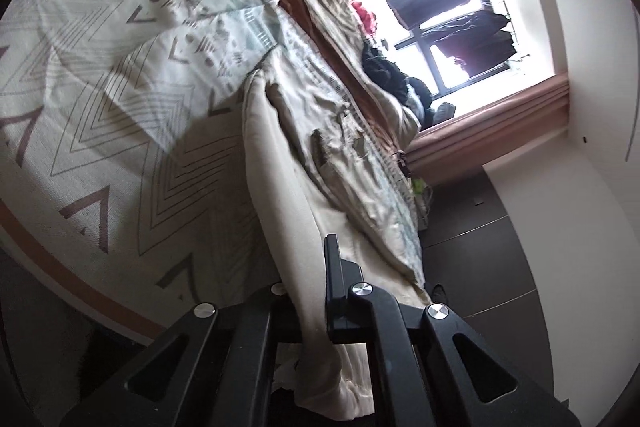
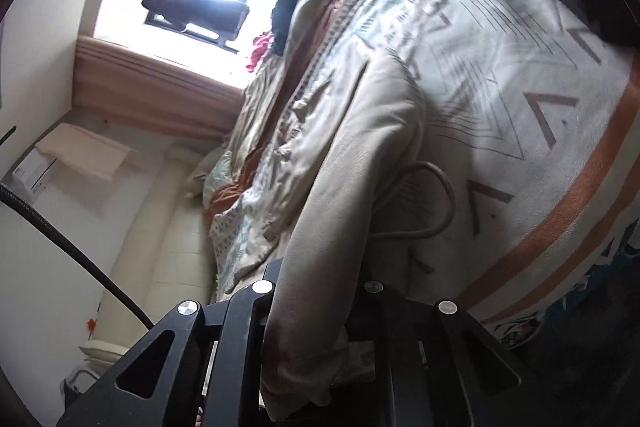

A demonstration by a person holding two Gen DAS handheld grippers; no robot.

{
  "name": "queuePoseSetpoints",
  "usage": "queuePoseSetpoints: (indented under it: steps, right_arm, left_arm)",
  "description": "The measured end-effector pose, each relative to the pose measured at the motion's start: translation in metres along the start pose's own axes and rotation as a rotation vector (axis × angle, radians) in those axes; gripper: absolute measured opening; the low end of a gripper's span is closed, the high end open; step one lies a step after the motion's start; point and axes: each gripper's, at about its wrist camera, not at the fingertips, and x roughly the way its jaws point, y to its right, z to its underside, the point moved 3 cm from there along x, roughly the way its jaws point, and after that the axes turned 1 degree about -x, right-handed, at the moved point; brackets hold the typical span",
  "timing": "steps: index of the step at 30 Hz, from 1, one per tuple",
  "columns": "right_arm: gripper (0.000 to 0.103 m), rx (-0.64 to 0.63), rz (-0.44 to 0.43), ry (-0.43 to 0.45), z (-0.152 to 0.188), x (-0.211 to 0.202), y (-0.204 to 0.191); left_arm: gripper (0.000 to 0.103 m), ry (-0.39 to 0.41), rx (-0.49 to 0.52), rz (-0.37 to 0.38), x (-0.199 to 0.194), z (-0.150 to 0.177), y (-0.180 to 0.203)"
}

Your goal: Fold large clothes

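Beige garment (image 2: pixel 340 187) in right tool (image 2: pixel 316 291)

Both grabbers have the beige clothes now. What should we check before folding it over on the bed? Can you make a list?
1. Left gripper pinching the beige garment: ok, cloth runs between its fingers.
2. Right gripper pinching the same garment: ok.
3. Garment hanging smooth between the grippers: not ok, it is bunched and creased.
4. Drawstring loop out of the way: not ok, it lies loose on the patterned bedspread.
5. Flat landing spot on the bedspread: ok.
6. Whole garment lifted free: cannot tell.
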Motion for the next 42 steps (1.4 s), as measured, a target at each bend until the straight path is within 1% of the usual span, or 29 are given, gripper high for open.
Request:
queuePoseSetpoints:
  steps: [5, 10, 11, 16, 21, 25, 27, 29, 34, 36, 42]
  right_arm:
    - [0.010, -0.044, -0.052, 0.027, 0.003, -0.034, -0.026]
    - [0.010, -0.086, -0.110, 0.054, 0.001, -0.077, -0.044]
    - [0.010, -0.091, -0.122, 0.058, 0.002, -0.085, -0.042]
    - [0.010, -0.119, -0.155, 0.077, 0.006, -0.107, -0.058]
    - [0.010, -0.157, -0.184, 0.097, 0.013, -0.125, -0.071]
    - [0.010, -0.196, -0.200, 0.113, 0.016, -0.138, -0.076]
    - [0.010, -0.212, -0.202, 0.117, 0.016, -0.140, -0.075]
    - [0.010, -0.215, -0.195, 0.118, 0.017, -0.142, -0.073]
    - [0.010, -0.208, -0.163, 0.093, 0.013, -0.133, -0.063]
    - [0.010, -0.209, -0.152, 0.084, 0.009, -0.131, -0.064]
    - [0.010, -0.198, -0.135, 0.093, -0.015, -0.110, -0.077]
  left_arm:
    - [0.005, 0.039, 0.026, 0.054, -0.036, -0.003, 0.023]
    - [0.005, 0.067, 0.038, 0.083, -0.064, -0.002, 0.042]
    - [0.005, 0.072, 0.044, 0.088, -0.070, -0.001, 0.046]
    - [0.005, 0.112, 0.075, 0.124, -0.104, 0.010, 0.066]
    - [0.005, 0.151, 0.101, 0.142, -0.134, 0.017, 0.082]
    - [0.005, 0.177, 0.148, 0.166, -0.156, 0.024, 0.098]
    - [0.005, 0.188, 0.158, 0.175, -0.159, 0.025, 0.100]
    - [0.005, 0.191, 0.162, 0.168, -0.161, 0.028, 0.099]
    - [0.005, 0.179, 0.139, 0.152, -0.146, 0.025, 0.088]
    - [0.005, 0.177, 0.139, 0.147, -0.142, 0.021, 0.090]
    - [0.005, 0.178, 0.137, 0.144, -0.119, -0.010, 0.099]
